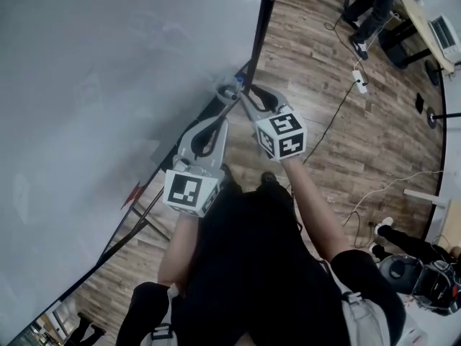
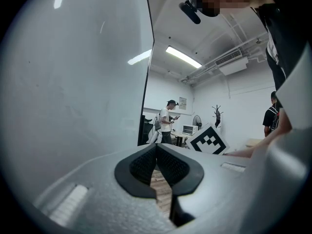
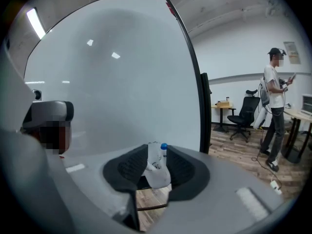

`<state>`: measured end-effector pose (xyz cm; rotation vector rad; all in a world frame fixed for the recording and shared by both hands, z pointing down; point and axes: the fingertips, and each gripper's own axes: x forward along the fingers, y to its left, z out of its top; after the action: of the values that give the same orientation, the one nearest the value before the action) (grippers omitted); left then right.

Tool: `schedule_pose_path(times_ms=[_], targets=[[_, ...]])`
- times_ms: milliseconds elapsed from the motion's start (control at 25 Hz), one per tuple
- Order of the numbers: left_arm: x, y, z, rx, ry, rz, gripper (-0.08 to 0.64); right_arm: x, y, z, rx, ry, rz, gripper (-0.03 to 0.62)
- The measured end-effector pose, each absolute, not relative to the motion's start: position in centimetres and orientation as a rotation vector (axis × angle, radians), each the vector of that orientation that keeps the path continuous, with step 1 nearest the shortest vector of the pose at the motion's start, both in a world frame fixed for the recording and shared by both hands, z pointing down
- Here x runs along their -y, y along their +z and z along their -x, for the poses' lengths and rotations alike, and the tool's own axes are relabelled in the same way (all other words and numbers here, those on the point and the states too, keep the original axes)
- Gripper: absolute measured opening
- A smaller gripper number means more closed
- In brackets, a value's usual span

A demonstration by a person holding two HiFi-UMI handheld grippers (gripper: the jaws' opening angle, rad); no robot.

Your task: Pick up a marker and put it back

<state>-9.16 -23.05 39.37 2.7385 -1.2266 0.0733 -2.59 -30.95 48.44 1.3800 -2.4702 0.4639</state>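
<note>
The right gripper [image 3: 157, 152] stands wide open around the blue-capped marker [image 3: 164, 149], not squeezing it. The marker sits in a white holder [image 3: 156, 175] at the whiteboard's [image 3: 122, 82] corner. The left gripper [image 2: 157, 152] is closed and empty. The marker looks put back, so next the right gripper should pull away gently.

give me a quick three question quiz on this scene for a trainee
1. True or false: the left gripper has its jaws wide apart.
2. Multiple choice: the slim marker standing in the white plastic holder, between the open jaws of the right gripper, has a cap that is A) red, B) blue, C) green.
3. Short answer: what big surface fills the left half of the head view?
Key: 1 false, its tips meet with nothing between them. 2 B. 3 the large white whiteboard with a black edge.
</note>
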Motion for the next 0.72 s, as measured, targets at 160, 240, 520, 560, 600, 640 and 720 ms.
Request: schedule_pose_path(times_ms=[160,240,520,560,600,640,720], targets=[[23.0,39.6,10.0,1.237,0.073,-2.731,0.011,32.2,50.0,3.1,2.431,0.470,-1.371,0.114],[22.9,39.6,10.3,1.244,0.071,-2.726,0.011,32.5,50.6,3.3,2.415,0.474,-1.368,0.114],[22.7,39.7,11.2,1.264,0.087,-2.715,0.011,34.0,52.5,3.8,2.368,0.483,-1.353,0.114],[22.7,39.8,11.3,1.265,0.088,-2.715,0.011,34.2,52.6,3.9,2.369,0.486,-1.350,0.114],[22.7,39.9,11.4,1.268,0.089,-2.714,0.011,34.3,52.7,4.0,2.370,0.487,-1.347,0.114],[22.8,39.9,11.6,1.272,0.090,-2.711,0.011,34.4,52.7,4.1,2.370,0.485,-1.342,0.114],[22.8,39.9,11.8,1.283,0.091,-2.704,0.011,34.5,52.7,4.3,2.369,0.476,-1.340,0.112]])
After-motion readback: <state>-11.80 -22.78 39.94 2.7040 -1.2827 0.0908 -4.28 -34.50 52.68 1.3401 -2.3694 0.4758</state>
